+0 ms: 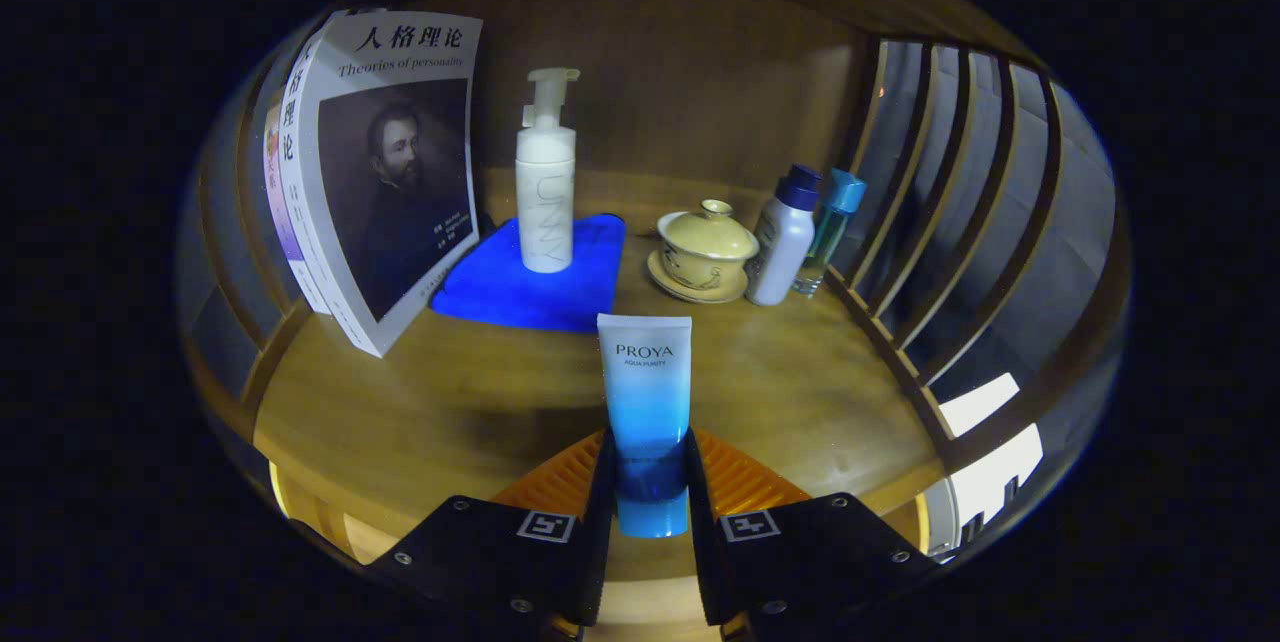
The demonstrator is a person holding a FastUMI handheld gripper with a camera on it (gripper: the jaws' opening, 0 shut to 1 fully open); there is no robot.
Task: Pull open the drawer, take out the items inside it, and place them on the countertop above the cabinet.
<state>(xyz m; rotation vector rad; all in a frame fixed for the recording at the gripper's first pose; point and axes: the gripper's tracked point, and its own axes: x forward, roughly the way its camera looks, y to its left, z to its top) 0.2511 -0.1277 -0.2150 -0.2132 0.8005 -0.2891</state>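
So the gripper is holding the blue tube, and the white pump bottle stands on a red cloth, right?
Not quite: the gripper view shows the cloth is blue, not red. The rest holds: the gripper is shut on the blue tube, and the white pump bottle stands on that cloth.

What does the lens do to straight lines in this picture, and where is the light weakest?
Gripper view: fisheye bends the wooden slats and countertop edge into curves; the back panel is dim; the tube, clamped between the gripper fingers, is sharp and brightly lit.
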